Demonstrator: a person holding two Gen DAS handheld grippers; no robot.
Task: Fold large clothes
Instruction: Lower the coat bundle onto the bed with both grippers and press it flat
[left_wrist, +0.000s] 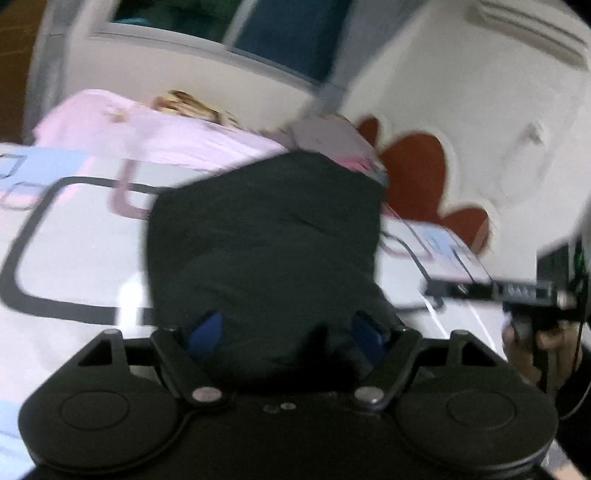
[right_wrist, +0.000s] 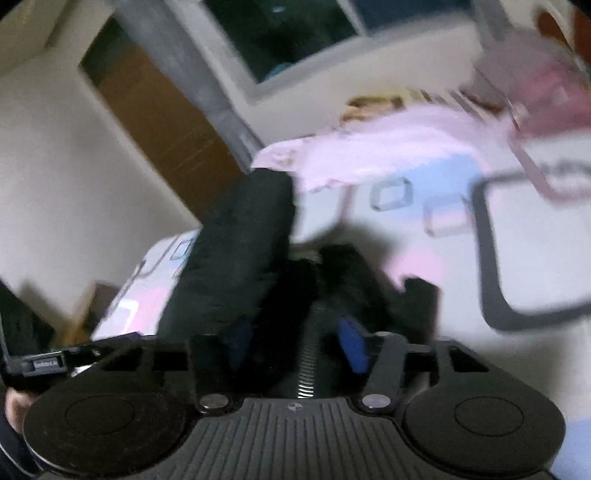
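Both grippers hold the dark garment (left_wrist: 266, 243) raised above the bed (left_wrist: 66, 258): left gripper (left_wrist: 286, 332) fingers pinch a bunched edge; right gripper (right_wrist: 295, 339) fingers likewise. Judged mid-fold. Next move calls for laying the cloth down evenly before releasing.

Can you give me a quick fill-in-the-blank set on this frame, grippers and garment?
1. The garment bunched between the left gripper fingers is ____ in colour.
2. It hangs above a bed sheet printed with rounded ____ outlines.
3. The pillow at the head of the bed is ____.
4. The right gripper is also ____ on the garment.

Missing words: black; rectangle; pink; shut
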